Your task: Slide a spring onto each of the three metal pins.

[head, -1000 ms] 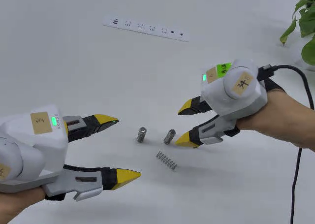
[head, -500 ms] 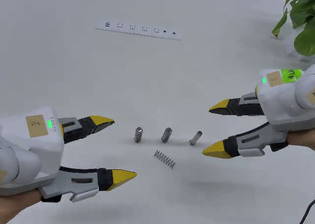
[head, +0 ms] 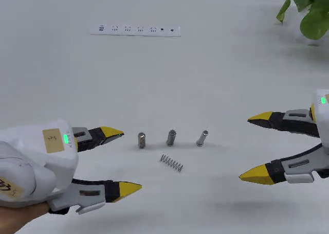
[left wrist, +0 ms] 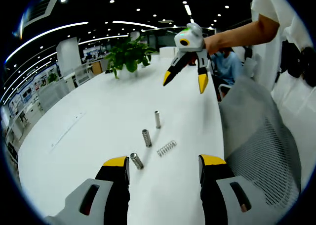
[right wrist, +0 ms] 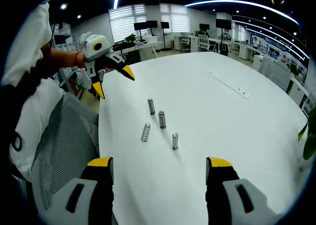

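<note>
Your left tool [head: 128, 159] is wide open with nothing between its yellow tips. It sits low on the left of the head view, just beside the row of pins. Your right tool [head: 245, 148] is also spread open and empty, well apart from the row on the right, with bare surface [head: 221, 64] between it and the nearest pin.

The three pins stand upright in a line across the middle. The left pin [head: 141, 140] and the middle pin [head: 171, 137] each wear a spring. The right pin [head: 202, 138] is bare and smooth. The loose spring [head: 170, 163] lies flat on its side, just in front of the middle pin on your side, touching neither pin nor tool.

There is wide white surface behind the pins, reaching back to a power strip [head: 136, 30] far off. A potted plant [head: 303, 10] sits at the far right corner, well away from the work.

In the right gripper view the near edge of the surface runs close along your side of the row, with a mesh chair [right wrist: 64, 141] just beyond it, so free room is tighter there than on the far side.
</note>
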A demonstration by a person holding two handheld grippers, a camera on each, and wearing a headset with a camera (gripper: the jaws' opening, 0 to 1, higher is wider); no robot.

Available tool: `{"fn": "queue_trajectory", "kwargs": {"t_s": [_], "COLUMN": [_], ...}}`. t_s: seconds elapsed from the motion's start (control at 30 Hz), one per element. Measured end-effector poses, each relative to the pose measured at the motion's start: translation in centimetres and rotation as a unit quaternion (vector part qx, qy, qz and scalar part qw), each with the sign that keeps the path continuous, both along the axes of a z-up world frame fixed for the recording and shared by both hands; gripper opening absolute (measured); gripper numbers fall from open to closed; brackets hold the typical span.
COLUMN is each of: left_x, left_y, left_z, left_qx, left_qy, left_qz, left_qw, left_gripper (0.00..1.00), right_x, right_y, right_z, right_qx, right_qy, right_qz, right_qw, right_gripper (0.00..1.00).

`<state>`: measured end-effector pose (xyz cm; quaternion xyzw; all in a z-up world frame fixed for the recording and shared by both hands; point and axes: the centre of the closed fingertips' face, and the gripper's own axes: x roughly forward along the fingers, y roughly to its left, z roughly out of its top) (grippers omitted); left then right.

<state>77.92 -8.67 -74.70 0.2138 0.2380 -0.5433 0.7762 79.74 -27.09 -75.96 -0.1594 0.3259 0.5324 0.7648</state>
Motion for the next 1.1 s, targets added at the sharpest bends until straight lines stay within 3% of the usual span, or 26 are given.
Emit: {"fn": "queue_trajectory", "kwargs": {"t_s": [0.13, 0.23, 0.33, 0.5, 0.6, 0.67, 0.7, 0.73, 0.77, 0.83, 1.0, 1.1], "left_x": [-0.1, 0.1, 0.3, 0.2, 0.4, 0.8, 1.1, 1.2, 1.1, 1.5, 2.1, 2.3], "left_y": [-0.7, -1.2, -1.9, -3.6, -4.0, -4.5, -4.9, -5.5, -5.8, -5.8, -6.7, -6.9], "left_z": [-1.2, -2.6, -3.8, -5.2, -6.5, -7.0, -6.9, -7.0, -7.2, -8.1, -8.7, -9.6], "left_qx": [0.031, 0.071, 0.095, 0.097, 0.113, 0.116, 0.108, 0.088, 0.087, 0.103, 0.101, 0.111], "left_qy": [-0.005, -0.018, -0.022, -0.005, -0.001, 0.003, 0.004, 0.023, 0.035, 0.023, 0.026, 0.028], "left_qz": [-0.029, -0.059, -0.079, -0.102, -0.110, -0.107, -0.096, -0.081, -0.079, -0.084, -0.077, -0.077], "left_qw": [0.9991, 0.9955, 0.9921, 0.9900, 0.9875, 0.9875, 0.9895, 0.9926, 0.9925, 0.9908, 0.9916, 0.9905], "left_gripper": [0.54, 0.52, 0.48, 0.44, 0.42, 0.42, 0.42, 0.40, 0.38, 0.34, 0.35, 0.33], "right_x": [-0.7, -1.0, -1.0, -1.6, -1.9, -2.0, -2.0, -2.0, -2.0, -2.0, -2.3, -2.3], "right_y": [-0.4, -1.0, -1.3, -1.7, -2.1, -2.3, -2.4, -2.5, -2.5, -2.6, -3.0, -3.3], "right_z": [-0.1, -0.6, -0.7, -1.2, -1.6, -1.8, -1.9, -2.0, -1.9, -1.9, -2.0, -2.2], "right_qx": [0.016, 0.019, 0.034, 0.045, 0.051, 0.052, 0.051, 0.052, 0.055, 0.060, 0.060, 0.062], "right_qy": [-0.004, -0.006, -0.004, -0.005, -0.001, -0.001, -0.001, -0.002, -0.002, -0.003, -0.002, 0.000], "right_qz": [-0.002, -0.007, -0.025, -0.032, -0.038, -0.041, -0.043, -0.045, -0.048, -0.053, -0.059, -0.066], "right_qw": [0.9999, 0.9998, 0.9991, 0.9984, 0.9980, 0.9978, 0.9978, 0.9976, 0.9974, 0.9968, 0.9964, 0.9959], "right_gripper": [0.84, 0.85, 0.85, 0.86, 0.86, 0.86, 0.85, 0.85, 0.85, 0.85, 0.83, 0.83]}}
